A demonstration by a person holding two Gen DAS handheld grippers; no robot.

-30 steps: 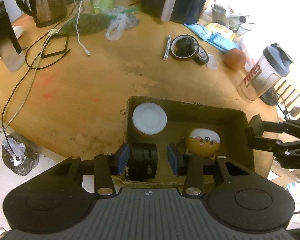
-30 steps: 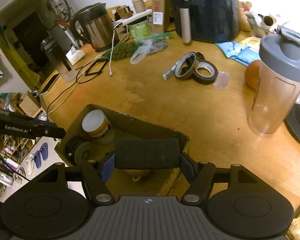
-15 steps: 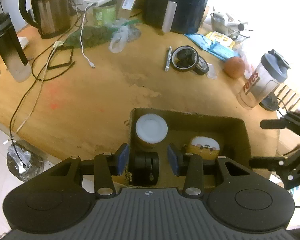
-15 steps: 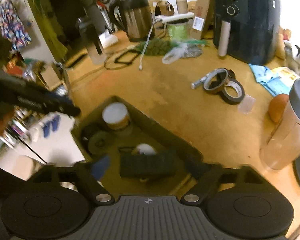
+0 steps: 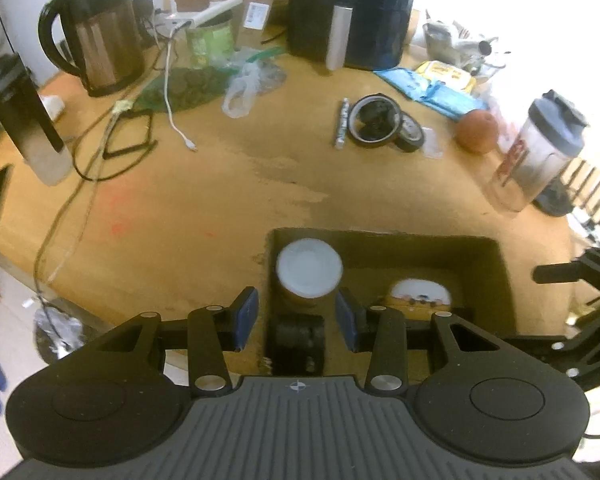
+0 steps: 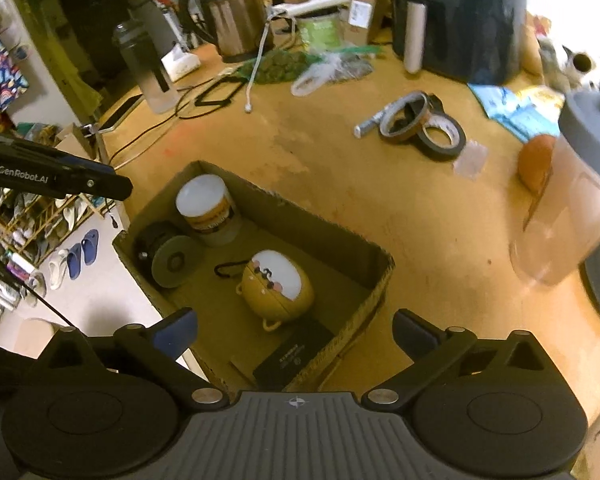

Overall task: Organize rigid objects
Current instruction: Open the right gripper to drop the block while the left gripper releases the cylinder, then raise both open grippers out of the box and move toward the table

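Observation:
An open cardboard box (image 6: 284,204) on the wooden table holds a white-lidded jar (image 6: 204,200), a black wheel (image 6: 160,254), a yellow round case with a face (image 6: 276,280) and a flat black box (image 6: 296,356). My right gripper (image 6: 294,330) hangs over the box's near corner, its jaws opening wide, and the flat black box lies loose below them. My left gripper (image 5: 297,318) hovers open over the box's left end (image 5: 380,236), above the jar (image 5: 309,266) and the wheel (image 5: 298,336), touching neither. The yellow case (image 5: 418,296) sits to its right.
Two tape rolls (image 6: 424,128) and a marker lie mid-table, an orange (image 6: 534,160) and a shaker bottle (image 6: 572,200) at the right. A kettle (image 5: 96,40), an air fryer (image 5: 352,8), cables (image 5: 112,136) and a dark bottle (image 5: 24,116) line the back and left.
The right gripper opened and let go of the flat black box, which now lies in the cardboard box. The left gripper drew back a little from the black wheel, jaws unchanged.

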